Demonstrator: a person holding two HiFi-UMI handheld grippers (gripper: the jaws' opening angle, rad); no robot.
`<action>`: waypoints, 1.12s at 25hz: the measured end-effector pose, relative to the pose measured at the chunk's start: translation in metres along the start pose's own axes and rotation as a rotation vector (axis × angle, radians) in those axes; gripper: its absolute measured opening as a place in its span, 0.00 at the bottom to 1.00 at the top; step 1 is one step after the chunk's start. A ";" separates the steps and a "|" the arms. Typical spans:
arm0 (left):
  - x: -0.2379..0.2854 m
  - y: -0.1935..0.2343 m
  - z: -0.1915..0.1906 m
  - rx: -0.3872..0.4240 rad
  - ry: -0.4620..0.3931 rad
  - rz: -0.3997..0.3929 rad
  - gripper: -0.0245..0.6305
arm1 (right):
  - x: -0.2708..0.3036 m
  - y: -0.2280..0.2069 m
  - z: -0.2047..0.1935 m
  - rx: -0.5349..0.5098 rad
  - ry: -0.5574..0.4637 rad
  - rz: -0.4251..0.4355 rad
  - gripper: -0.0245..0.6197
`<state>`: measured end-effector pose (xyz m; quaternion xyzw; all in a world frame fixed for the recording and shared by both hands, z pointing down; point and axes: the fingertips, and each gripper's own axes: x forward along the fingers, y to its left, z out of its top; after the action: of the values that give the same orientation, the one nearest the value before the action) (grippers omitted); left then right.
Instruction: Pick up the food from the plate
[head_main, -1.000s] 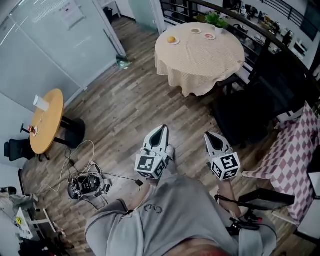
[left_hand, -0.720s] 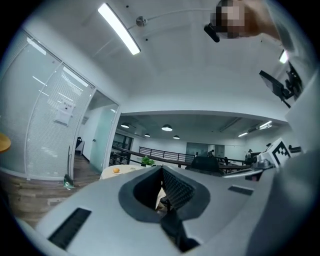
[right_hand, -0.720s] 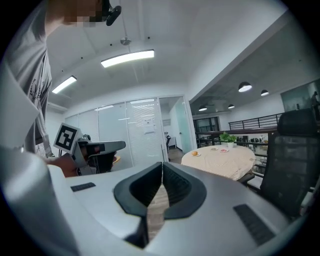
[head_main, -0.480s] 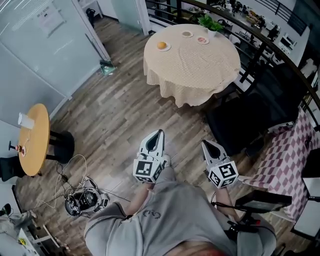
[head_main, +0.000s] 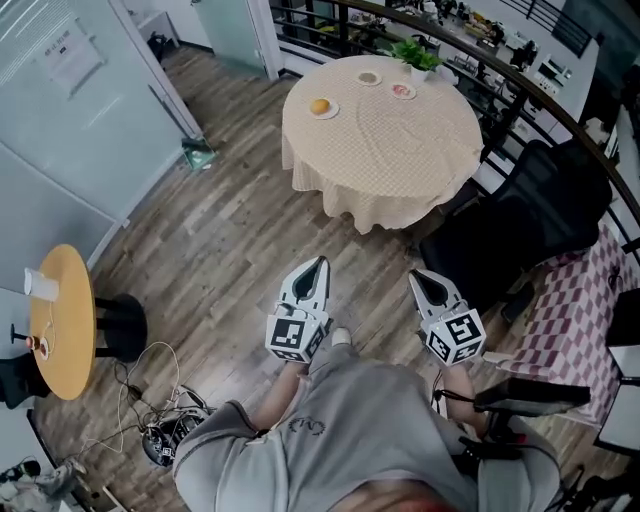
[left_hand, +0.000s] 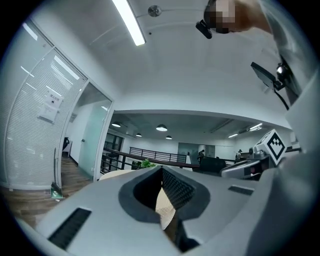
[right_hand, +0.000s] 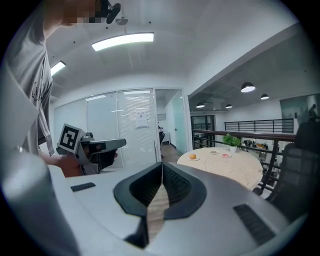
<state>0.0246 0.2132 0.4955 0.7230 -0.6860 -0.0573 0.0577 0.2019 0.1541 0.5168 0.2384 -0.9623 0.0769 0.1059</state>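
Right, we have the round bench in its cream tablecloth (head_main: 400, 140) well ahead of us across the grey-brown plank floor (head_main: 230, 220), and nothing in hand yet. The left gripper (head_main: 319, 262) is held out in front, its grey fingers (left_hand: 176, 188) pressed together with nothing between them. The right gripper (head_main: 414, 274) rides alongside, and its fingers (right_hand: 176, 184) are closed tight and empty too.

Our target, the round orange piece of food (head_main: 320, 104), sits on a small white plate (head_main: 331, 111) near the bench's left edge as we look at it, well apart from both grippers. A second small plate (head_main: 369, 77), a third small plate (head_main: 404, 91) with something pink on it and a green potted plant (head_main: 415, 52) stand toward the far side. A black office chair (head_main: 530, 215) is parked just beside the bench on the right.

We read this as the approach step, and the pickup itself has not begun. The next move, as we judge it, calls for closing the gap to the bench on the plate's side while keeping clear of the chair. Then one pair of fingers has to spread wide enough for the food before coming in over the plate. The left gripper looks the better placed for that side. The food looks round, so a nudge could roll it off the plate, and a centred, gentle squeeze is what it wants.
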 end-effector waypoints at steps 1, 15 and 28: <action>0.004 0.007 -0.002 0.003 0.001 -0.016 0.05 | 0.004 -0.003 0.000 -0.004 0.004 -0.021 0.06; 0.026 0.030 -0.012 -0.063 -0.008 -0.098 0.05 | 0.002 -0.013 -0.013 0.061 0.079 -0.191 0.06; 0.037 0.110 -0.006 -0.087 -0.034 0.115 0.05 | 0.148 -0.005 0.011 0.011 0.090 0.095 0.06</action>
<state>-0.0813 0.1707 0.5190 0.6779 -0.7243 -0.0961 0.0808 0.0746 0.0822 0.5424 0.1893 -0.9664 0.0976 0.1439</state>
